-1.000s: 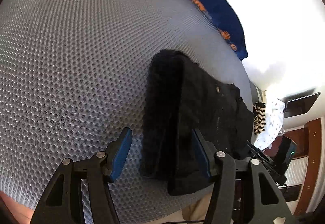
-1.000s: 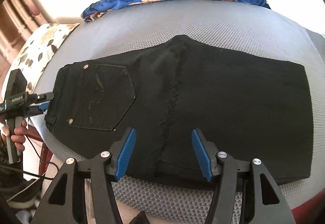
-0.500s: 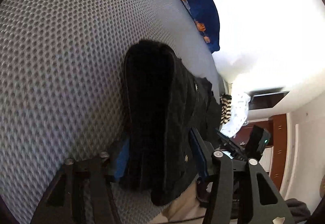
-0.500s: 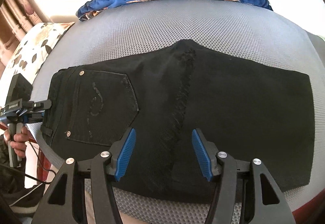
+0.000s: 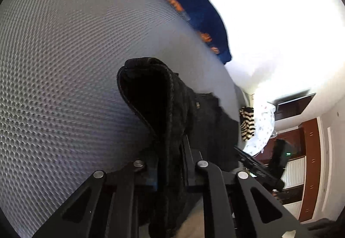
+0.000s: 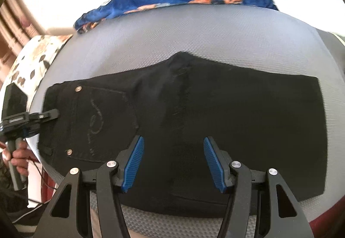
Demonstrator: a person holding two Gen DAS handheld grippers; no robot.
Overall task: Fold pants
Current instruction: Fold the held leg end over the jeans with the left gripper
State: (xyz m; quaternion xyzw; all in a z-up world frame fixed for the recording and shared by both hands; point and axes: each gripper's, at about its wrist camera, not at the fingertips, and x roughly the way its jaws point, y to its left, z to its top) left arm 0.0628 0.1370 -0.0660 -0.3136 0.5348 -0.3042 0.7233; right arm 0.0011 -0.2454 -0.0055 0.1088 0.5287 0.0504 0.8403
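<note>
Left hand-held gripper (image 5: 170, 164) clamps black denim pants (image 6: 194, 121); right hand-held gripper (image 6: 173, 164) gapes empty.

Clamped tight on a thick fold of the black pants (image 5: 170, 113) at lower centre of the frame: the left gripper (image 5: 170, 164), fingers nearly hidden by cloth. Bunched and lifted into a dark loop at centre, trailing toward the right edge of the grey mesh mattress (image 5: 64, 65). Blue patterned blanket (image 5: 194, 7) along the upper centre. Striped cloth (image 5: 246, 122) and white dotted fabric (image 5: 264, 128) at right. Right gripper (image 5: 256, 168) at lower right, state unclear. Brown cabinet (image 5: 310, 173) far right.
</note>
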